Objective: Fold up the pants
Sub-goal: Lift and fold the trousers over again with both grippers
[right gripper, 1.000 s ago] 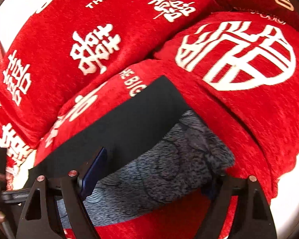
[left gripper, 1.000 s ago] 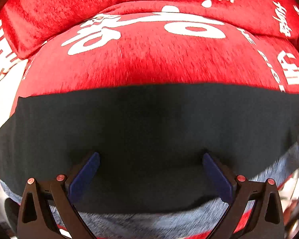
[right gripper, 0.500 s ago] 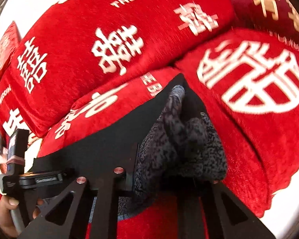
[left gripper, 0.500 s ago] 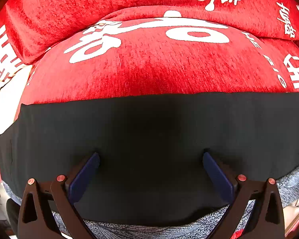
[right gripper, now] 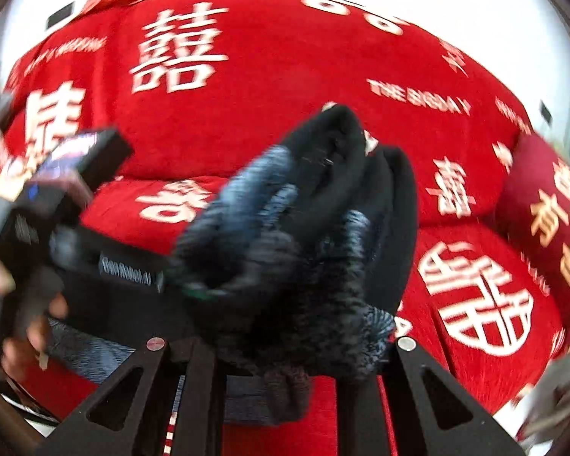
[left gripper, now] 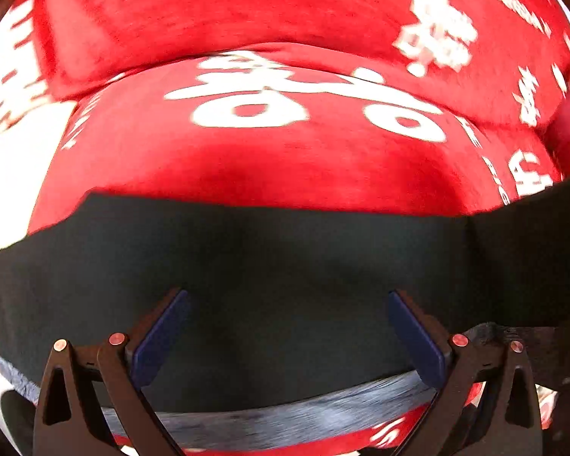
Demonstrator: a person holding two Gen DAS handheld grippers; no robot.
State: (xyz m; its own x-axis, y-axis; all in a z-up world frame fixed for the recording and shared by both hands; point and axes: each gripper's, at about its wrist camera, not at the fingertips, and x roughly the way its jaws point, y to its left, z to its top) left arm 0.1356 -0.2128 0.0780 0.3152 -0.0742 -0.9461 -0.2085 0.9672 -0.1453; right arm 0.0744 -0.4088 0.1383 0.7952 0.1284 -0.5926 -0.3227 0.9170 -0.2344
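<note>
Left wrist view: since a second ago the black pants (left gripper: 285,285) have shifted in the frame. Their far edge now runs lower against the red sofa cushion (left gripper: 269,159), with a kink near its left end, and a raised black flap has entered at the right margin. The left gripper (left gripper: 288,326) hangs above the black cloth with its blue fingers (left gripper: 159,330) spread wide, nothing between them, as before. The pants lie as a broad band across the cushion's front part, long axis running left to right in this view. A strip of grey fleecy lining (left gripper: 285,414) shows along the near edge.

Right wrist view: a second ago the right gripper (right gripper: 281,345) stood open over the flat pant end. Its jaws have just been closing and are now pinched together on a bunched handful of that end, lifted clear of the cushion, grey lining turned outward. The bunch points up and away from the gripper toward the sofa backrest (right gripper: 285,76). Left of it the other gripper's body and a hand (right gripper: 22,323) show, blurred.

Progress, judged: the pants appear already doubled into one band. The crosswise fold is only begun, with one end raised. Carrying it over and flattening remain.
</note>
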